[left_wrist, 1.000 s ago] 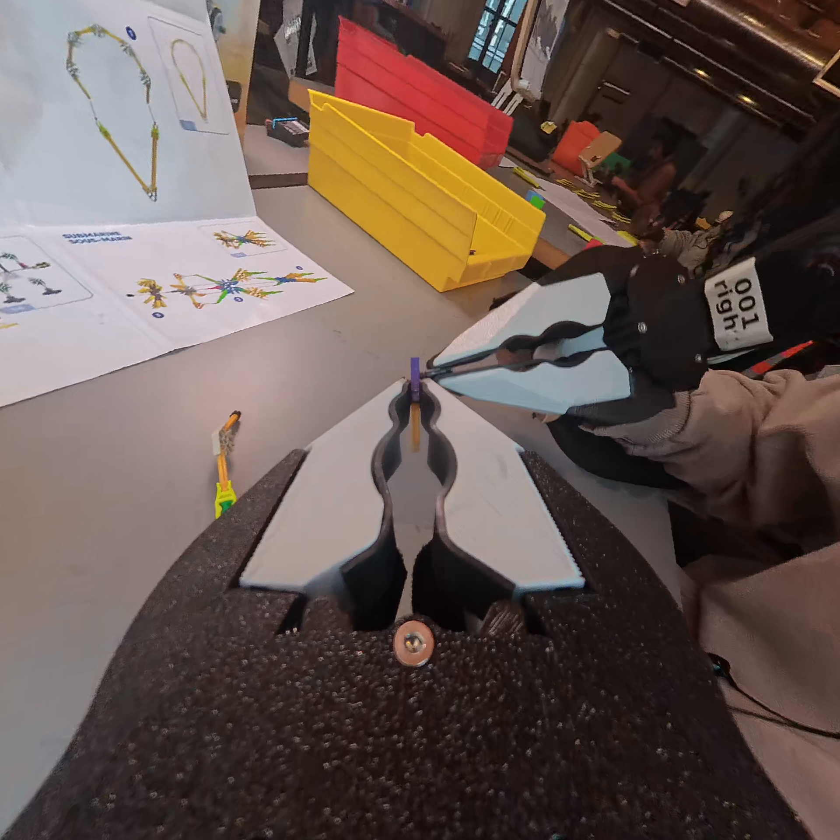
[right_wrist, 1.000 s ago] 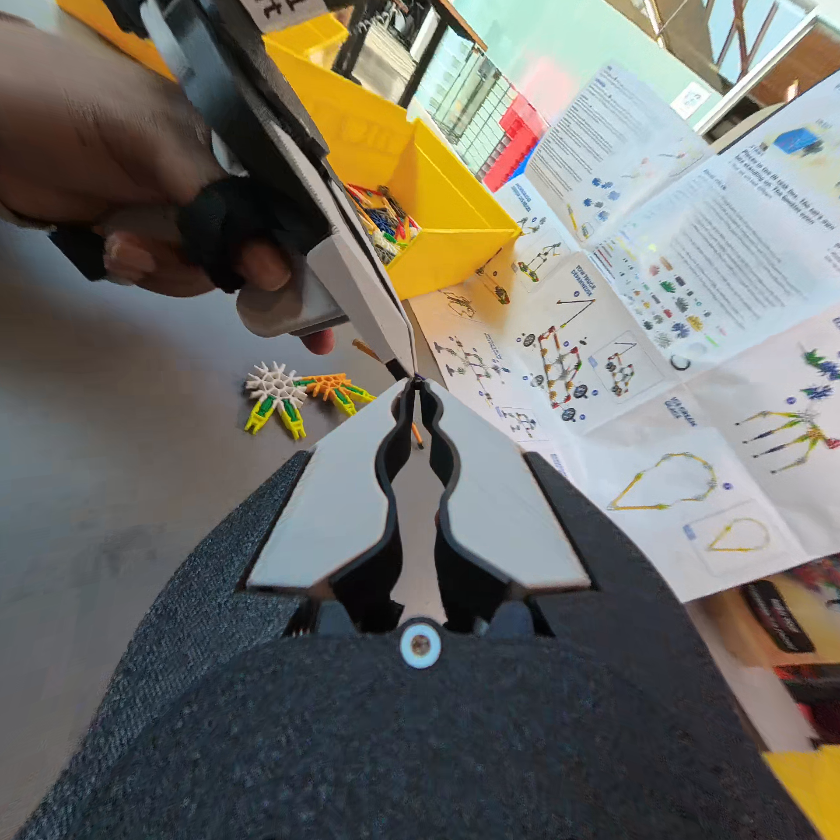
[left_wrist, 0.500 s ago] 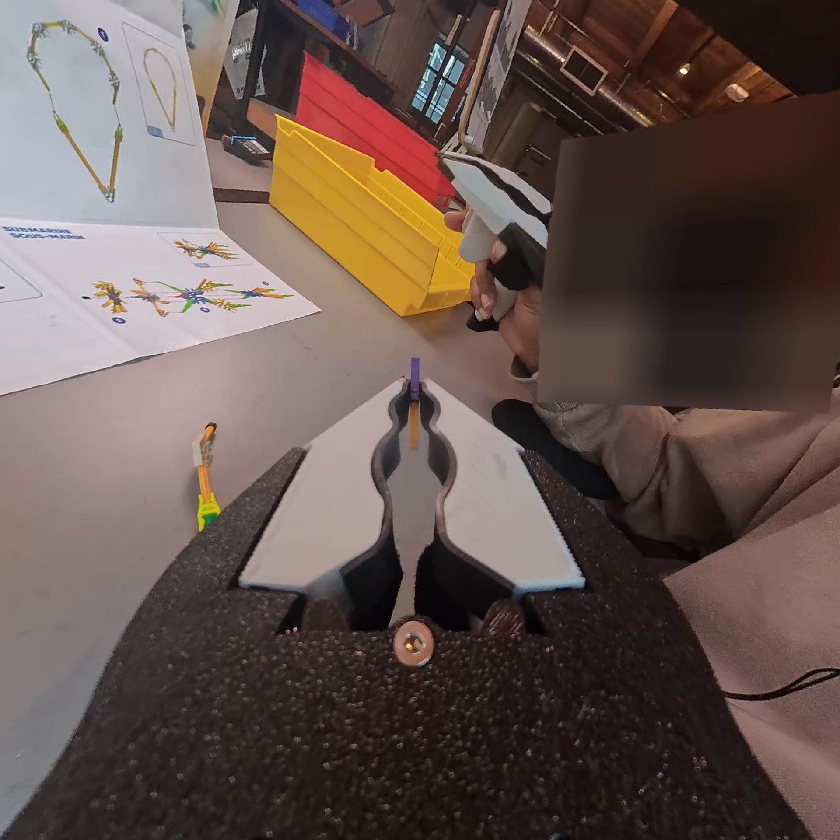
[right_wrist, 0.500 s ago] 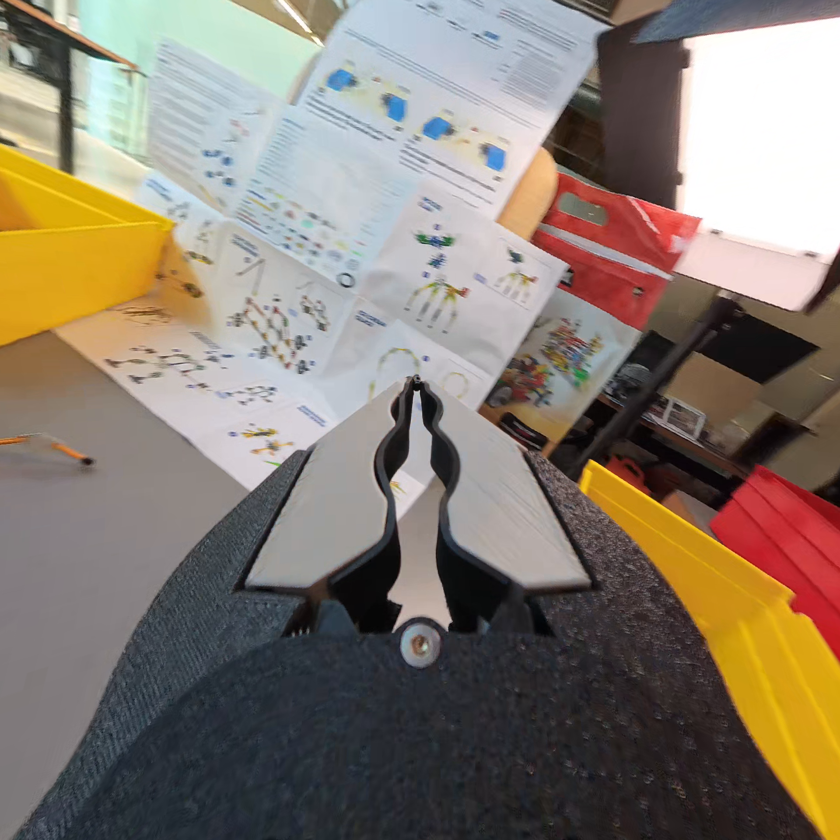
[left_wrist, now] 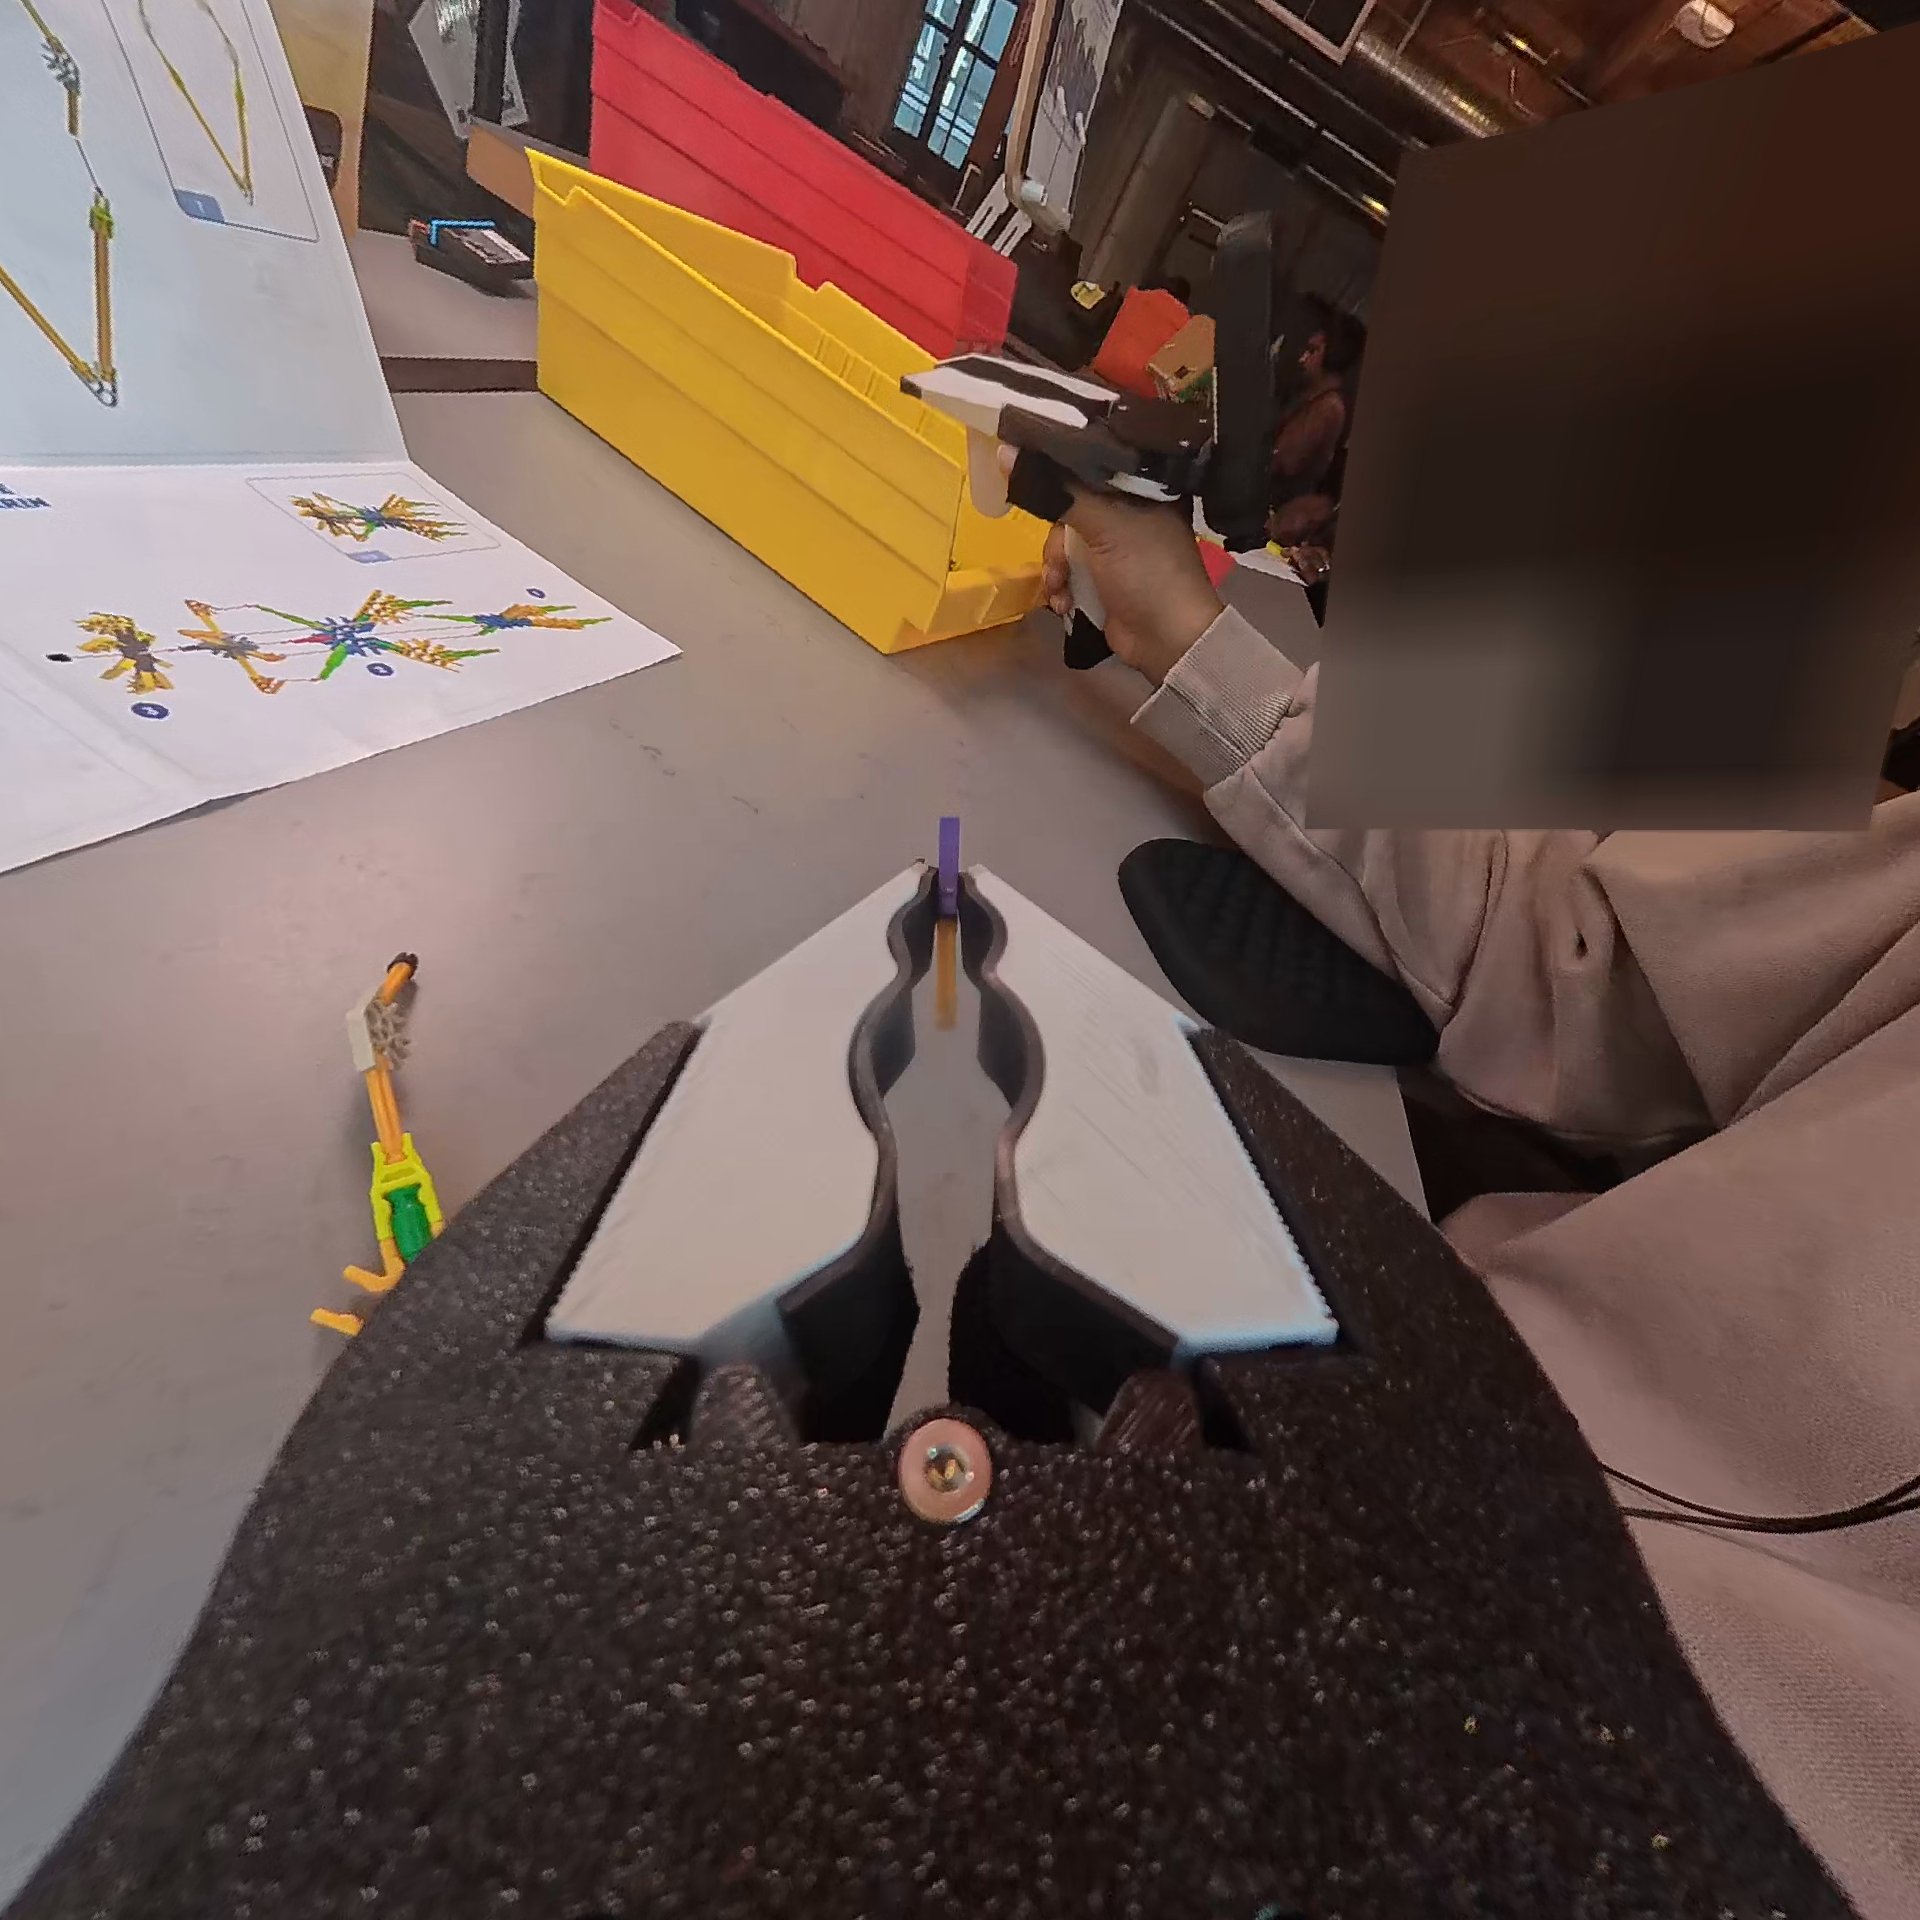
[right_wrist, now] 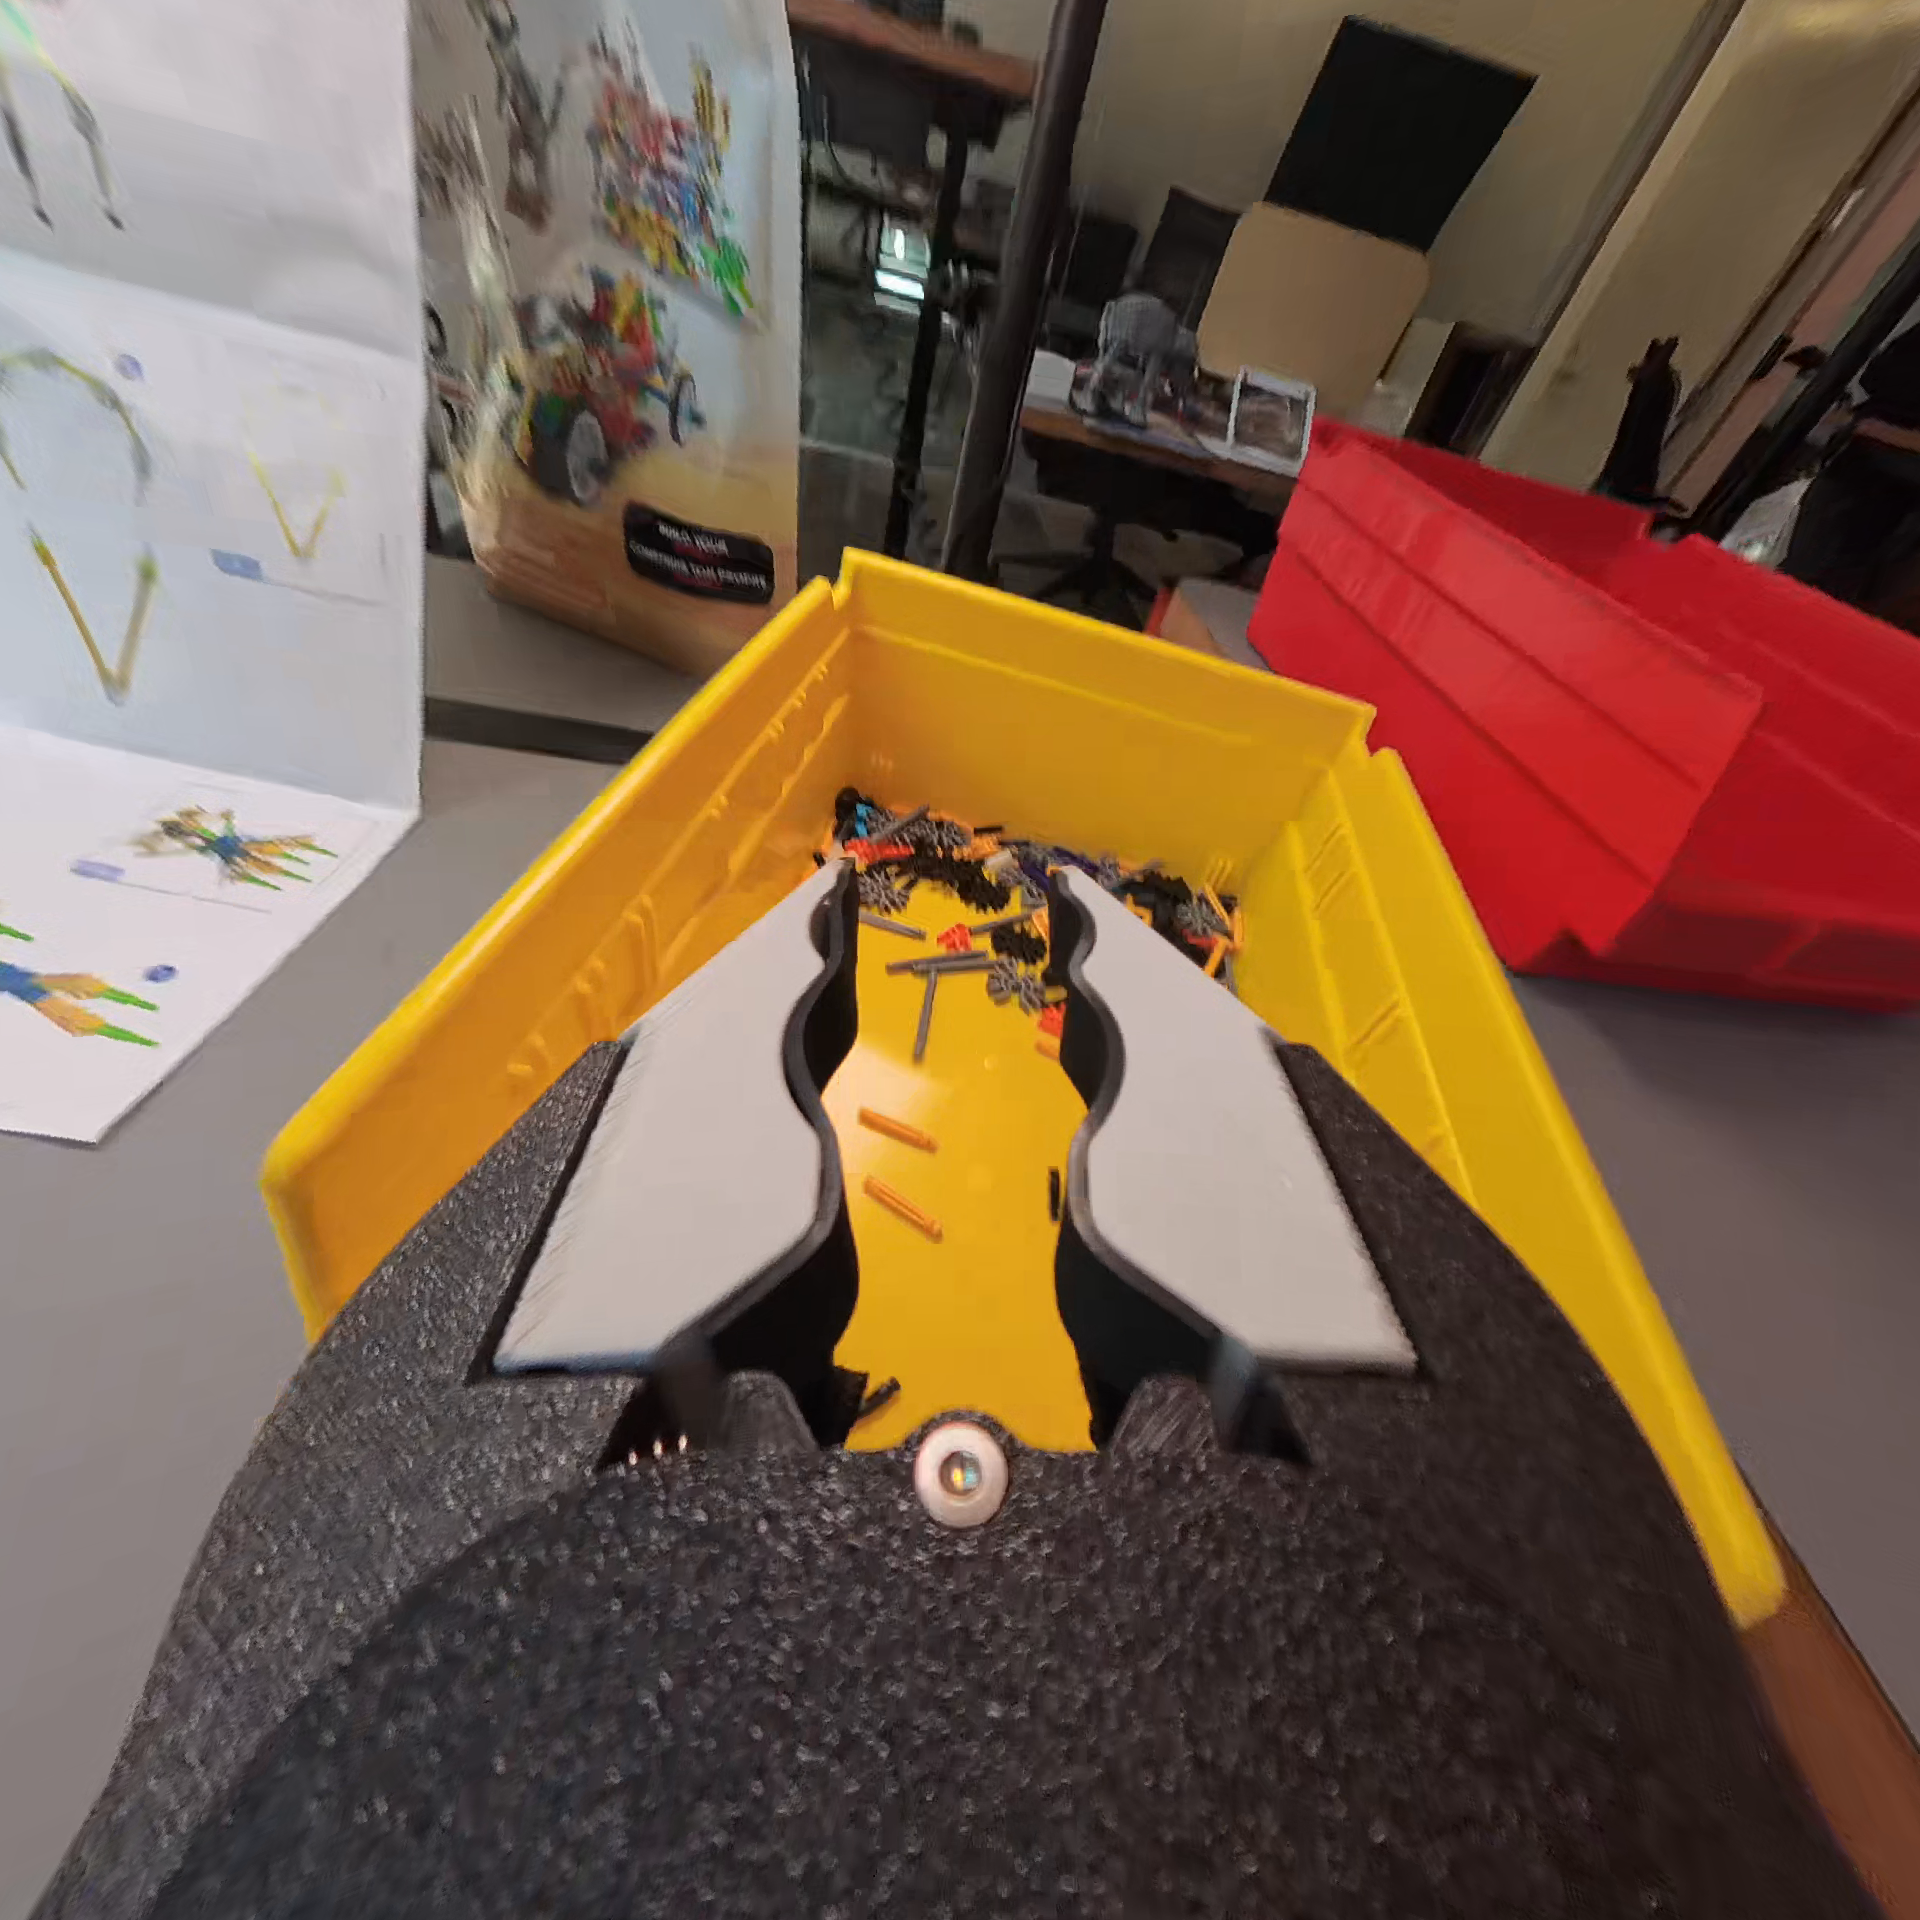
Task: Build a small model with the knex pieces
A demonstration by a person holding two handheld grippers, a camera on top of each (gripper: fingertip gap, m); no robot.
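Note:
My left gripper (left_wrist: 948, 878) is shut on a small purple connector (left_wrist: 948, 857) with an orange rod (left_wrist: 944, 971) running back between the fingers; it is held above the grey table (left_wrist: 623, 831). My right gripper (right_wrist: 951, 883) is open and empty, held above the yellow bin (right_wrist: 1039, 665), over a pile of small rods and connectors (right_wrist: 1029, 894) at the bin's far end. In the left wrist view the right gripper (left_wrist: 966, 390) shows above the yellow bin (left_wrist: 748, 416), held in a hand.
A small assembly of orange rods, grey and green connectors (left_wrist: 384, 1122) lies on the table at left. Instruction sheets (left_wrist: 260, 623) cover the table's left. Red bins (right_wrist: 1558, 769) stand beyond the yellow one. A printed box (right_wrist: 613, 312) stands behind. A person's sleeve (left_wrist: 1507, 987) is at right. There is about 40 cm between the tips of the two grippers.
My right gripper left the purple connector, swung away to above the yellow bin and opened. My left gripper stays shut on the purple connector and orange rod, nearly still.

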